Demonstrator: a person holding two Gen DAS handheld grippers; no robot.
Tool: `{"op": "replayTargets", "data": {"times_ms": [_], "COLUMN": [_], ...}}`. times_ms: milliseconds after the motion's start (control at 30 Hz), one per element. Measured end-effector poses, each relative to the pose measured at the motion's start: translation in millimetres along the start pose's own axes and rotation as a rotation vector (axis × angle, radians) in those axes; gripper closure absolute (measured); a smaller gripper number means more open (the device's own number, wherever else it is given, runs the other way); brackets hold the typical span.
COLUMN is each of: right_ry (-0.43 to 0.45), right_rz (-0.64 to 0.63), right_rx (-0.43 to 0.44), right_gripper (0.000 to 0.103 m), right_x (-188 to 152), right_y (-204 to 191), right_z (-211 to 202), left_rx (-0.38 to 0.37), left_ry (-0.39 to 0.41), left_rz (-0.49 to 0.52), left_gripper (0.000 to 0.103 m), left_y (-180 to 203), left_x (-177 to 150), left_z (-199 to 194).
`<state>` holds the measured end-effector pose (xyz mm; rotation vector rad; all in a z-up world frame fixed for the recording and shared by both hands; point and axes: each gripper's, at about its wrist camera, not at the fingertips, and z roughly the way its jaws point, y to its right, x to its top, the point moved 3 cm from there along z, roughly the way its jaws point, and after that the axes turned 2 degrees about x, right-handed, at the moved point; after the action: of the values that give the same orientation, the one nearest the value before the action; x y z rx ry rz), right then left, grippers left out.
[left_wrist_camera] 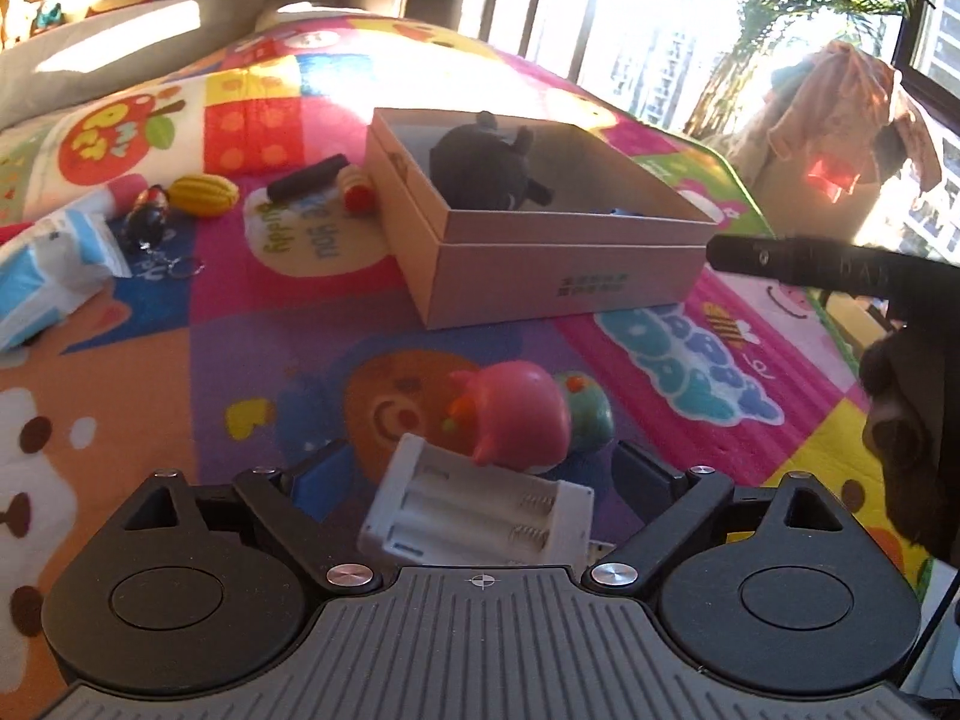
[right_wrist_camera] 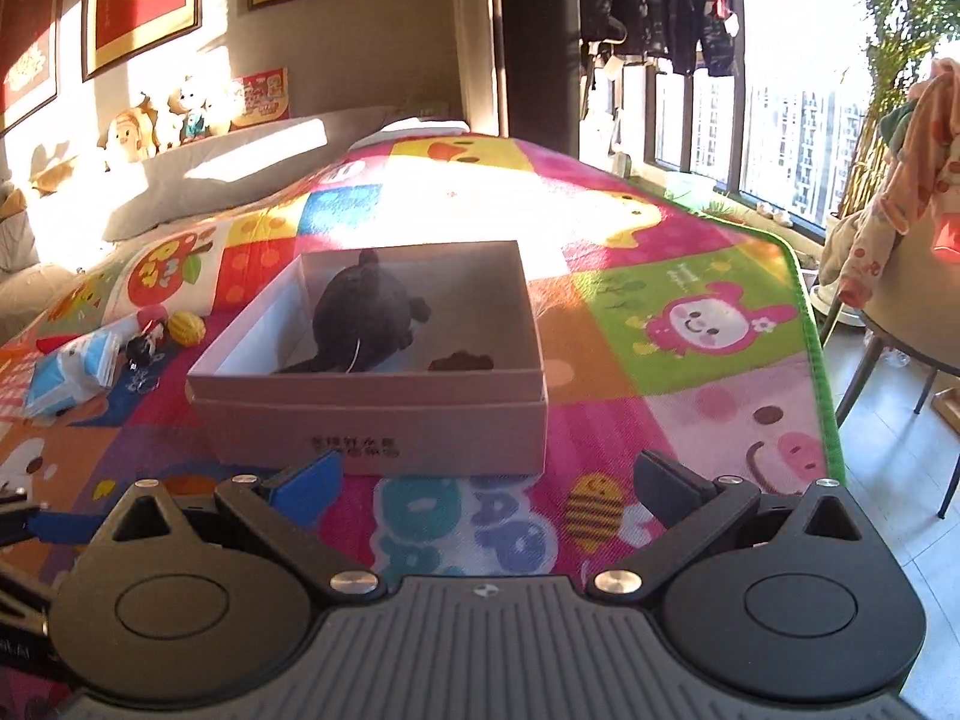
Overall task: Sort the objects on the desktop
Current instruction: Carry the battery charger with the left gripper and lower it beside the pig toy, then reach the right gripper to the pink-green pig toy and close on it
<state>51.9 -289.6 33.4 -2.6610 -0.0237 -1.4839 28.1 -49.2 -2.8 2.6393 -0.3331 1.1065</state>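
My left gripper (left_wrist_camera: 480,474) stands open, low over the colourful mat (left_wrist_camera: 180,396). A white battery holder (left_wrist_camera: 474,510) lies between its fingers with a gap on each side. Just beyond it sit a pink round toy (left_wrist_camera: 516,414) and a green toy (left_wrist_camera: 591,414). An open cardboard box (left_wrist_camera: 540,276) stands farther back, with a black plush (left_wrist_camera: 480,168) inside. My right gripper (right_wrist_camera: 489,492) is open with nothing in it, in front of the same box (right_wrist_camera: 372,420). The box also holds a small brown thing (right_wrist_camera: 461,362) beside the plush (right_wrist_camera: 366,318).
Left of the box lie a yellow ribbed toy (left_wrist_camera: 203,193), a black cylinder (left_wrist_camera: 306,177), a keychain figure (left_wrist_camera: 147,219) and a blue-white pack (left_wrist_camera: 54,276). The mat's green edge (right_wrist_camera: 810,360) borders bare floor, and a chair hung with clothes (right_wrist_camera: 900,210) stands to the right.
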Motion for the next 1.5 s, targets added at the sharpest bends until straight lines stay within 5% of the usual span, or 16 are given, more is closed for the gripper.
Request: {"op": "replayTargets", "data": {"times_ms": [233,433,533,733,767,833,933,1333,1500], "right_ry": [-0.061,-0.055,-0.079,-0.083,-0.104,-0.148,-0.227,-0.132,-0.123], "right_rz": [0.192,0.117,0.124,-0.024,-0.060,-0.133,-0.135,-0.101,-0.088], "right_rx": [0.066,0.097,0.290,0.312,0.331,0.364,0.417,0.170,-0.021], "right_gripper": [0.000,0.000,0.000,0.001,0.003,0.025,0.033,0.028,0.030], "right_x": [30,36,37,24,17,5,-10,14,22], "right_y": [13,-21,-27,-44,-50,-64,-75,-46,-26], "right_z": [61,90,80,32,27,19,19,48,77], "left_rx": [0.046,0.050,0.050,0.031,0.028,0.024,0.007,-0.007,0.009], "left_ry": [-0.007,-0.012,-0.029,-0.017,-0.018,-0.020,-0.028,-0.044,-0.047], "left_rz": [-0.046,-0.018,0.008,0.057,0.061,0.073,0.093,0.099,0.102], "left_gripper": [0.003,0.001,0.001,0.000,0.000,0.000,0.000,0.000,0.000], "left_y": [-19,-21,-17,-5,-3,0,5,9,8], "left_x": [-12,-19,-22,-22,-22,-21,-22,-24,-26], "left_z": [-20,-25,-20,-15,-13,-12,-13,-12,-13]}}
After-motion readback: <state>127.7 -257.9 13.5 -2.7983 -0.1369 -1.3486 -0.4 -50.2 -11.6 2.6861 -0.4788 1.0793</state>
